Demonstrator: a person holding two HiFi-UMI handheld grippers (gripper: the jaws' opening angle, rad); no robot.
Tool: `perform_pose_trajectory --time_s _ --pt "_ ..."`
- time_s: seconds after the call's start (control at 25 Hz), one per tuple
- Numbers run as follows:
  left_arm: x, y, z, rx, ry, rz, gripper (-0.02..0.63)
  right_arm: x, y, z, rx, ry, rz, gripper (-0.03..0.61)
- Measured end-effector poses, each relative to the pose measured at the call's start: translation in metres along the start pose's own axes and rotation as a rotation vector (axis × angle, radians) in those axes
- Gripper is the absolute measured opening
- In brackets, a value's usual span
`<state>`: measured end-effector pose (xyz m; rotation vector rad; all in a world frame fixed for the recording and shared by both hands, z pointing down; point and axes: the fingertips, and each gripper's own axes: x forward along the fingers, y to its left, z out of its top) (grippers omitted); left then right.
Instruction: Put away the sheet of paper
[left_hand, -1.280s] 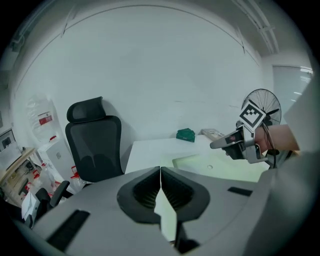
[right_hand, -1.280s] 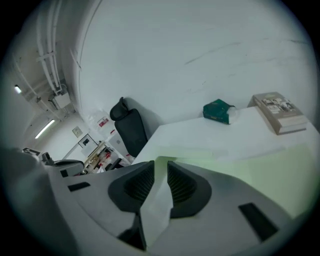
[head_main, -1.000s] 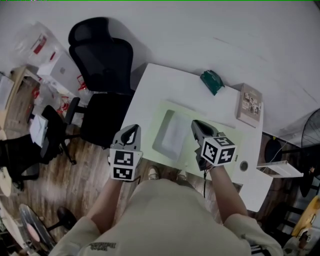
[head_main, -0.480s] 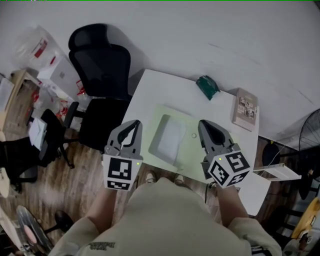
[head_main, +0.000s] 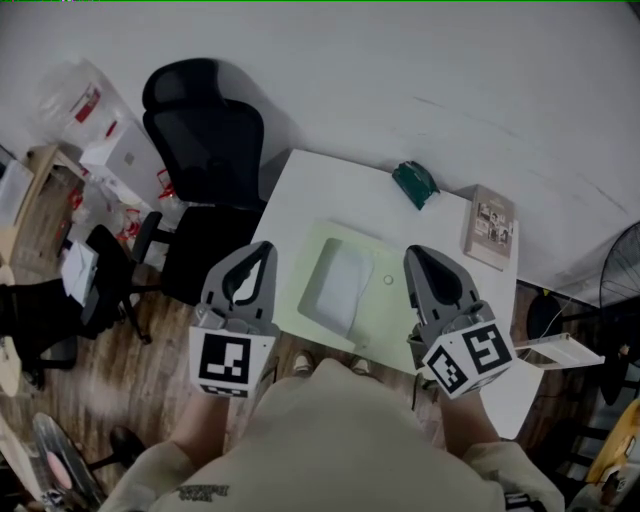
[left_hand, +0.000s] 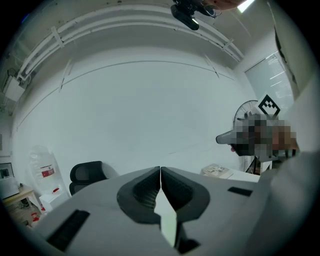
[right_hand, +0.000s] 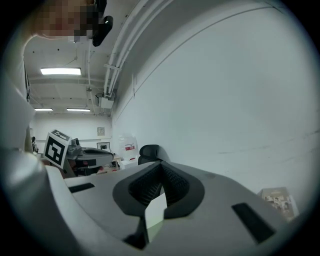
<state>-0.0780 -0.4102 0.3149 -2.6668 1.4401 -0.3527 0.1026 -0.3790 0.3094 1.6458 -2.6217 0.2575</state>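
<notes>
A pale sheet of paper (head_main: 340, 280) lies flat on a light green mat (head_main: 390, 318) on the white table (head_main: 320, 185). Both grippers are raised over the table's near edge and aimed at the wall. My left gripper (head_main: 262, 250) is left of the mat and shut with nothing in it; in the left gripper view (left_hand: 160, 172) its jaws meet. To the right of the paper, above the mat's right side, my right gripper (head_main: 419, 254) is also shut and empty, and its jaws press together in the right gripper view (right_hand: 161, 169).
A dark green object (head_main: 414, 183) and a book (head_main: 490, 227) lie at the table's back edge by the wall. A black office chair (head_main: 205, 130) stands at the table's left. A small round thing (head_main: 388, 280) sits on the mat. Clutter and boxes fill the far left floor.
Both grippers have lifted and drawn back toward the person; the right one has left the mat's surface. The paper has stayed where it was.
</notes>
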Motion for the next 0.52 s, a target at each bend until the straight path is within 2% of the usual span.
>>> perform_pose_trajectory --time_s 0.24,0.52 --pt "0.000 0.001 -0.002 -0.004 0.019 0.003 0.021 -0.002 0.009 0.014 -0.017 -0.021 0.026 0.021" --pt "-0.004 0.001 -0.013 -0.004 0.055 0.004 0.021 -0.002 0.014 0.005 0.020 0.003 0.030 0.021"
